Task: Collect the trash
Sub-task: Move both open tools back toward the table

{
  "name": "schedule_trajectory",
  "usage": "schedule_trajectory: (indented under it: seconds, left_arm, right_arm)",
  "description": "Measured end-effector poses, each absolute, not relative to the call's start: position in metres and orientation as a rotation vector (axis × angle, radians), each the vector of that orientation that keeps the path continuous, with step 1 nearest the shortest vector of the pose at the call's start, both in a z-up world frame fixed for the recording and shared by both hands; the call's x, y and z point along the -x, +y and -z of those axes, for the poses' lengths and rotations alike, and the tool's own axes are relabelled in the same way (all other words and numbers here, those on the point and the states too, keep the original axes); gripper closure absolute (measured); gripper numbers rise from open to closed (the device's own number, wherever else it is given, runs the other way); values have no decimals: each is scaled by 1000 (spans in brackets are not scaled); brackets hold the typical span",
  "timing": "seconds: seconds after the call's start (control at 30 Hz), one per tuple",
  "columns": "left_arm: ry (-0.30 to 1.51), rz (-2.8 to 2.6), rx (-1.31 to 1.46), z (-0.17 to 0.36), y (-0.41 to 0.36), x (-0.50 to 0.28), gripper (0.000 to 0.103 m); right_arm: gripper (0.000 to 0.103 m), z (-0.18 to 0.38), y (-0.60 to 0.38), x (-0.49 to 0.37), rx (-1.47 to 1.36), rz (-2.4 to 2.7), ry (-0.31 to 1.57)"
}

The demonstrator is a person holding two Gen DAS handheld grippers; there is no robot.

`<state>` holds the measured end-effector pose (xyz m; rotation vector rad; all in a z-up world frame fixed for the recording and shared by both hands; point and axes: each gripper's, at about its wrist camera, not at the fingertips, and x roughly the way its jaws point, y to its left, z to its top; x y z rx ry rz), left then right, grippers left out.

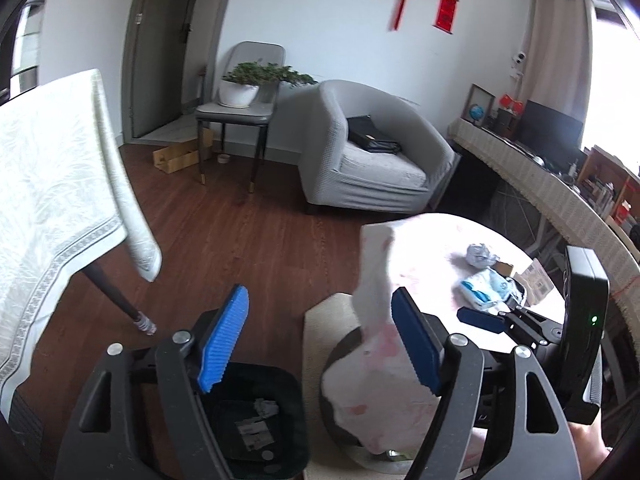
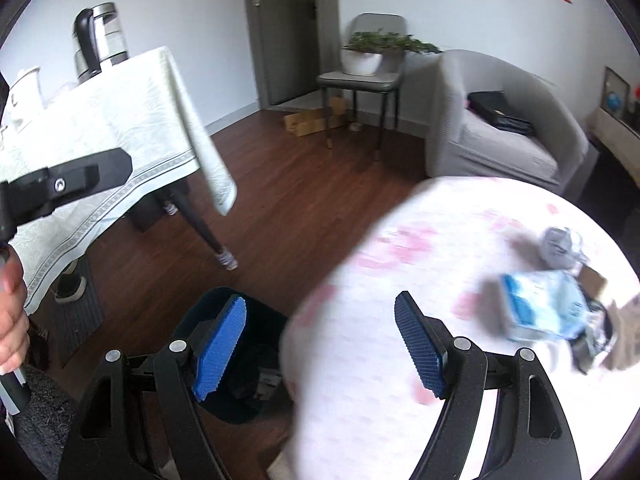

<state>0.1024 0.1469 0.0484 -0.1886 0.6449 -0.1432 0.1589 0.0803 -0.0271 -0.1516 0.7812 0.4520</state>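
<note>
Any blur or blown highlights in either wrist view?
Left wrist: mostly sharp, window blown out at the right edge, round table a bit overexposed. Right wrist: motion blur smears the tissue pack and crumpled paper; the white tablecloth stays fairly sharp.

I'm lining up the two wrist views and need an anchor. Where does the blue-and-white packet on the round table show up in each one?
Left wrist view: the blue-and-white packet lies at the right, on the far side of the round table, just below the crumpled grey wad.
Right wrist view: the packet sits at the right edge, blurred, again below the wad.
Shared landmark: the grey armchair behind the table.
</note>
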Motion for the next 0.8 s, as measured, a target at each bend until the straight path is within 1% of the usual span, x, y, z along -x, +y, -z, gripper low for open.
schedule_trajectory:
  seconds: [0.2, 0.63, 0.8]
  left_arm:
    - [662, 189, 167, -43, 106, -113, 21]
    - [691, 301, 228, -40, 19, -138, 10]
    - [723, 318, 227, -31, -17, -150, 9]
  right_arm:
    - [25, 26, 32, -156, 148, -382, 779]
    - [25, 23, -72, -144, 96, -239, 775]
    - [18, 23, -105, -141, 65, -203, 770]
